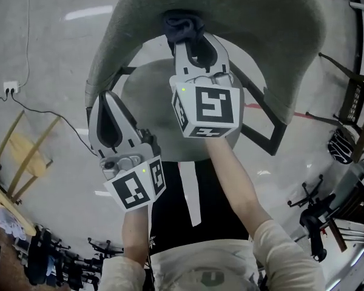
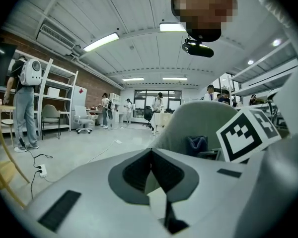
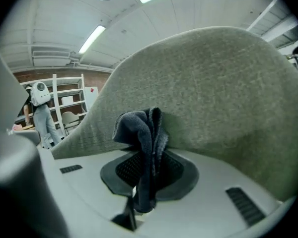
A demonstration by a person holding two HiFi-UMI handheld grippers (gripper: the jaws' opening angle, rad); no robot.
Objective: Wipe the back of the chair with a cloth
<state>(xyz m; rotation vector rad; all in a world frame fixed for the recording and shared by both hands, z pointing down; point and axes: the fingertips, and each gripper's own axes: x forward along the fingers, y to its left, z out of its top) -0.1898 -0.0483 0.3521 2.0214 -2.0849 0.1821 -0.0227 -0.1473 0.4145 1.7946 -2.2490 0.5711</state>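
The chair's grey-green fabric backrest (image 1: 230, 17) curves across the top of the head view and fills the right gripper view (image 3: 213, 93). My right gripper (image 1: 185, 32) is shut on a dark blue cloth (image 3: 141, 133), whose bunched end (image 1: 182, 24) presses against the inner face of the backrest. My left gripper (image 1: 103, 105) hangs lower left, beside the backrest's left edge, shut with nothing between its jaws. In the left gripper view the backrest (image 2: 203, 123), the cloth (image 2: 196, 144) and the right gripper's marker cube (image 2: 248, 133) appear to the right.
The round chair seat (image 1: 151, 114) and black frame bars (image 1: 267, 120) lie below the backrest. A power strip and cable (image 1: 12, 90) run over the grey floor at left. Wooden pieces (image 1: 24, 156), black stands (image 1: 318, 211) and people by shelving (image 2: 25, 98) surround the area.
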